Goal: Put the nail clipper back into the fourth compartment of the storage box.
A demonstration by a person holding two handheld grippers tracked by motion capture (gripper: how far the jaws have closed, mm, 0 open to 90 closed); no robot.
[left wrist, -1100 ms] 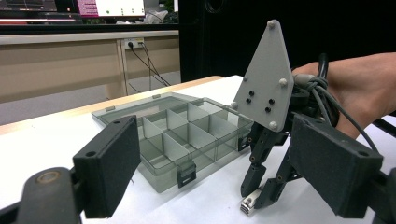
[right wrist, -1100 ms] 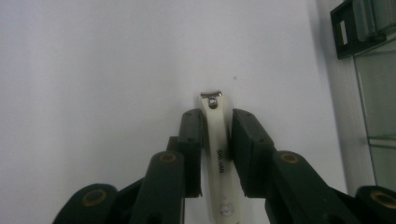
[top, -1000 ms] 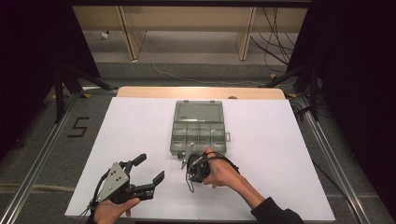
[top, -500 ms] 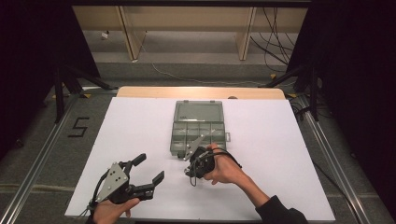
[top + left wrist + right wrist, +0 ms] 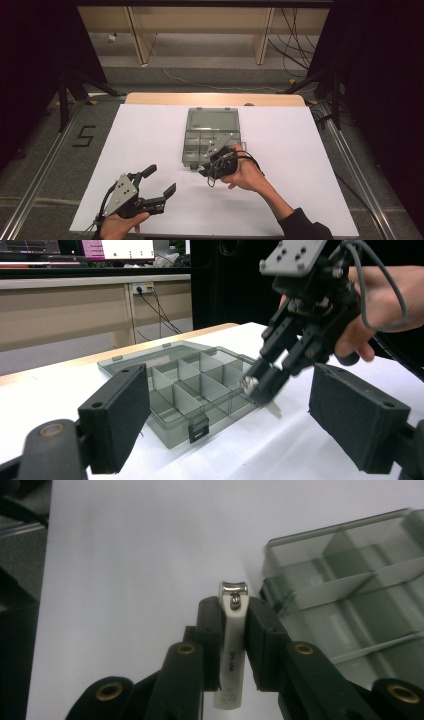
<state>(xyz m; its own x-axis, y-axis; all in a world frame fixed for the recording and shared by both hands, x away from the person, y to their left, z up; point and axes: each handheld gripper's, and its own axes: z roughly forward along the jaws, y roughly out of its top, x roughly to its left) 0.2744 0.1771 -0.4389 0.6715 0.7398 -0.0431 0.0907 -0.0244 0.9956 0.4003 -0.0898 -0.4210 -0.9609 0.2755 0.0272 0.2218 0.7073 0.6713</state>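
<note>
Nail clipper pinched in the right claw beside the open box

The left gripper (image 5: 159, 187) rests on the white table (image 5: 310, 150), jaws spread wide, nothing between them. To its right, the right gripper (image 5: 233, 622) clamps a nail clipper (image 5: 231, 645), with the compartment box (image 5: 210, 137) just beyond and right of its tips
</note>
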